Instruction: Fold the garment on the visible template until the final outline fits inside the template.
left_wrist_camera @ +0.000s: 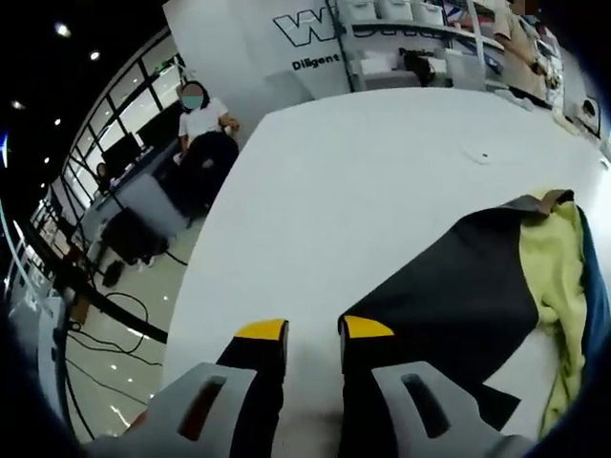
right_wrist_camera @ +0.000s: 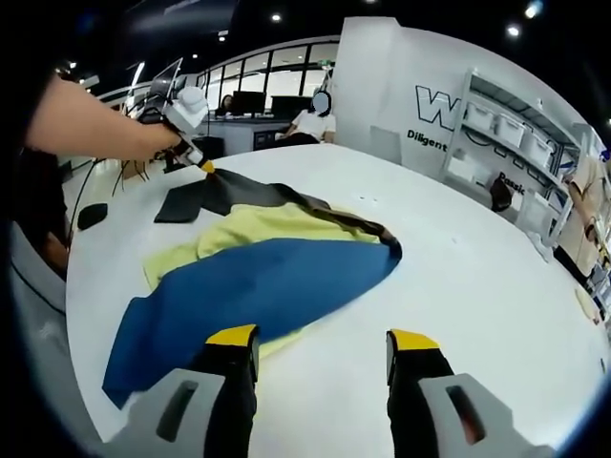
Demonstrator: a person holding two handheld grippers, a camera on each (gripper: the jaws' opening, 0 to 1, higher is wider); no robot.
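A garment lies spread on the white table [right_wrist_camera: 477, 277]. Its blue panel [right_wrist_camera: 267, 286] is nearest me, with a yellow part [right_wrist_camera: 267, 224] behind it and a black part [right_wrist_camera: 239, 194] farthest away. My right gripper [right_wrist_camera: 323, 342] is open and hovers just in front of the blue edge, holding nothing. In the right gripper view my left gripper [right_wrist_camera: 203, 166] touches the far black corner. In the left gripper view the black fabric [left_wrist_camera: 458, 296] runs up to the right-hand jaw of my left gripper [left_wrist_camera: 314, 329]. Its jaws stand a little apart, with white table showing between them.
A small dark patch [right_wrist_camera: 93, 216] lies near the table's left edge. Shelves with white bins [right_wrist_camera: 516, 129] line the far wall. A seated person [left_wrist_camera: 202, 129] is beyond the table's edge [left_wrist_camera: 215, 239]. Cables [left_wrist_camera: 115, 334] run across the floor.
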